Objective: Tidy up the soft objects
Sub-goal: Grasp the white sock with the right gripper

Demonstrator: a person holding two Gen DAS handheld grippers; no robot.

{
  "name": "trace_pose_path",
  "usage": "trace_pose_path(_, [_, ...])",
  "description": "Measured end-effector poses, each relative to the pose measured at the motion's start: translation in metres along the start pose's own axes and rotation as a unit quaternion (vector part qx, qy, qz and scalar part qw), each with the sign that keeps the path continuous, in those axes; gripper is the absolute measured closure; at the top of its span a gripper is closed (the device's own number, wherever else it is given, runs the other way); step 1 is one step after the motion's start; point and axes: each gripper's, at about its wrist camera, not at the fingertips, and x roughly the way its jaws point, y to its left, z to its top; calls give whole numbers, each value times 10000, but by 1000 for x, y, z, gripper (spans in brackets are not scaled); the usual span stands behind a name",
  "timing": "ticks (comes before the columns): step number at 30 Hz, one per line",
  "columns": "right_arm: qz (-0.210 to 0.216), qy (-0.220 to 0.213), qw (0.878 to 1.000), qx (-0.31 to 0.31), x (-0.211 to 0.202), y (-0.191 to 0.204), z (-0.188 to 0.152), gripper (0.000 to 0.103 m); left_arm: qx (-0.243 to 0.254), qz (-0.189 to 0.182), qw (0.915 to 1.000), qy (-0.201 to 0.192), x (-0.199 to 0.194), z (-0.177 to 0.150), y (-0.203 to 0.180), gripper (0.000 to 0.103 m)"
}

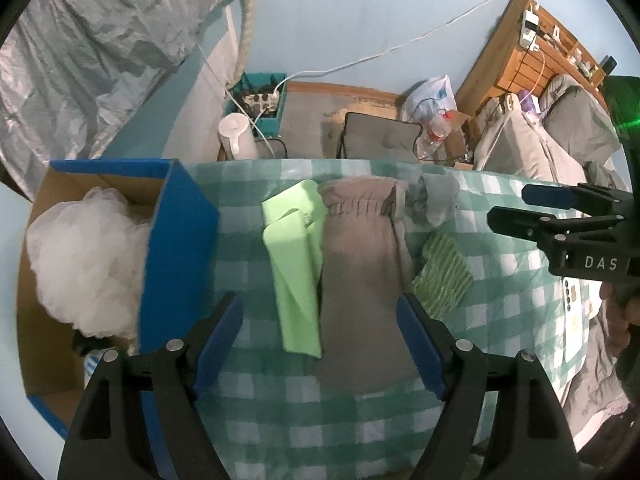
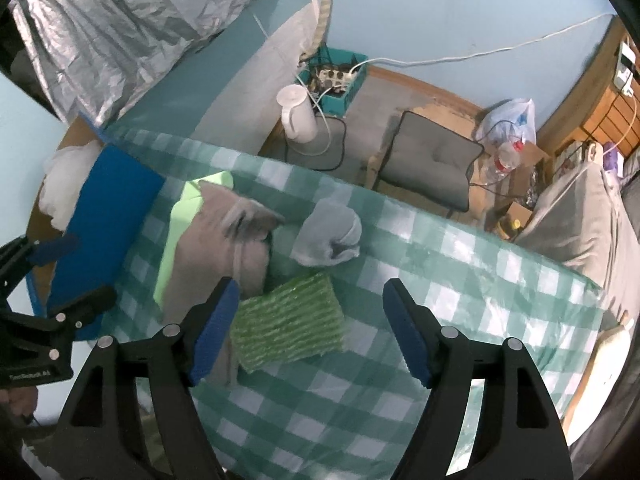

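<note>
On the green checked tablecloth lie a light green cloth, a brown-grey garment, a pale grey sock and a green ribbed sponge cloth. A blue cardboard box at the left holds a white mesh puff. My left gripper is open and empty above the light green cloth and the garment. My right gripper is open and empty just above the ribbed cloth; it shows in the left wrist view at the right.
Beyond the table's far edge stand a white kettle, a teal crate of power strips, a grey cushioned chair, a plastic bag and bottles. A bed with grey bedding is on the right. Silver sheeting hangs at upper left.
</note>
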Motion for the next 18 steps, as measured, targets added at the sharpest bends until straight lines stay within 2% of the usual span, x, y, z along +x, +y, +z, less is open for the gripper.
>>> trace_pose_path(8, [-9,49,10000,20,20,-9,18,28,-46,-91,9998,143,23,21,-4,22])
trace_pose_path(15, [10,255,9996,73,51,-16,34,28,-118,-182,9995,228,41,35,-7,22])
trace_pose_path(18, [-10,337,9994,92,63,-16,36,28,-94,-203,9994,276,48,38,-10,17])
